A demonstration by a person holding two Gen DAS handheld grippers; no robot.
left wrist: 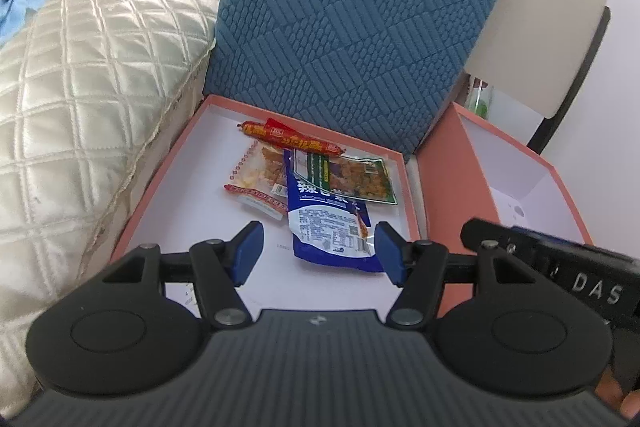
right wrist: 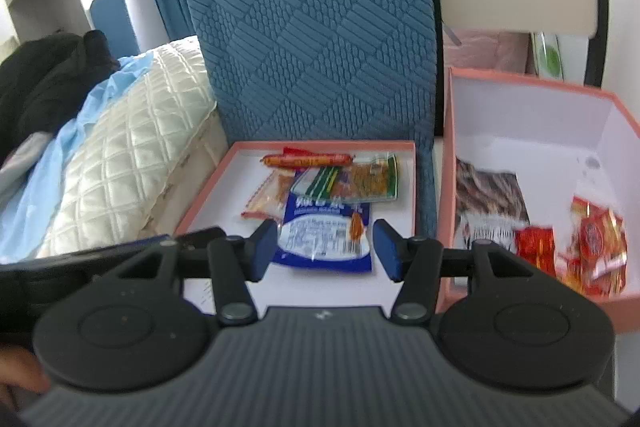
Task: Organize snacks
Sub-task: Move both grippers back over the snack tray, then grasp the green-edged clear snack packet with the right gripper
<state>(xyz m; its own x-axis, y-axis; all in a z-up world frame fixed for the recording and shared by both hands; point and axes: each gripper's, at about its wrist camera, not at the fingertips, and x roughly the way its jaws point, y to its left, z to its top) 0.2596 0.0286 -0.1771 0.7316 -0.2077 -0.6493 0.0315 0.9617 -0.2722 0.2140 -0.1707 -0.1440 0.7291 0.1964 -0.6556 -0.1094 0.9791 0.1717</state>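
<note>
Blue pouch (left wrist: 328,219) lengthwise, away from tongs (left wrist: 318,253)

Salmon-pink box lid (left wrist: 158,183) with white inside, blue-white pouch (left wrist: 326,223), red-orange sausage stick (left wrist: 294,139), teal geometric-textured cushion (left wrist: 352,15), cream diamond-quilted pillow (left wrist: 88,75).

Bare lid floor (left wrist: 188,195) left of snacks (left wrist: 320,179), blue cushion (left wrist: 360,19) walling behind.

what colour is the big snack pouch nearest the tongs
Blue and white plastic snack pouch, clearest in the right wrist view.
</note>
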